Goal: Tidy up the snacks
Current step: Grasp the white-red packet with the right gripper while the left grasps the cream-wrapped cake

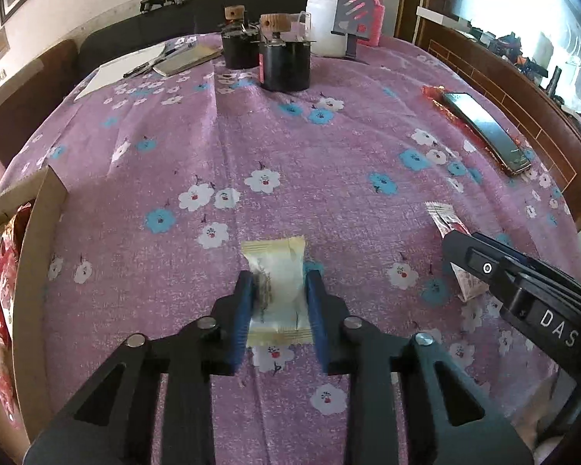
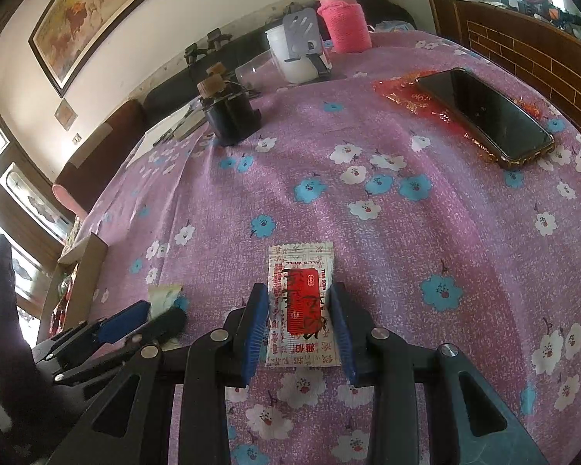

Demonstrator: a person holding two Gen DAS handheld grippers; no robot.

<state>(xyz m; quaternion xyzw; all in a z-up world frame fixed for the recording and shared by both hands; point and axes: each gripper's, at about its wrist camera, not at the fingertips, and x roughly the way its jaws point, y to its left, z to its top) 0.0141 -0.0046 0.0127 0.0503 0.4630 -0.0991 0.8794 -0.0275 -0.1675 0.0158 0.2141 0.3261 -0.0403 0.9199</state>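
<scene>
A: Where is the left gripper (image 1: 278,277)?

B: Low over the purple flowered tablecloth (image 1: 329,162), with a cream snack packet (image 1: 279,290) lying flat between its blue pads (image 1: 246,302). Both pads sit right against the packet's long sides, so I read it as closed on the packet.

A: And the right gripper (image 2: 300,302)?

B: Same posture. A white sachet with a red label (image 2: 300,306) lies on the cloth between its two fingers, each pad touching or just beside a long edge. It looks pinched, though the sachet is still flat on the table.

A: Do the two grippers see each other?

B: Yes. The left wrist view shows the right tool's black body at its right edge with the sachet (image 1: 447,223) poking out ahead of it, and the right wrist view shows the left one (image 2: 155,312) at lower left with a corner of the cream packet (image 2: 162,296).

A: Anything nearby for the snacks?

B: A cardboard box (image 1: 38,232) stands at the left edge of the table, with red wrappers (image 1: 0,271) inside.

A: What else is on the table?

B: A phone (image 2: 484,114) lying on a red packet (image 2: 403,93) at the right, two dark canisters (image 1: 284,68) with wooden knobs at the far side, a white container (image 1: 325,25) and a pink-sleeved flask (image 2: 342,25) behind them
</scene>
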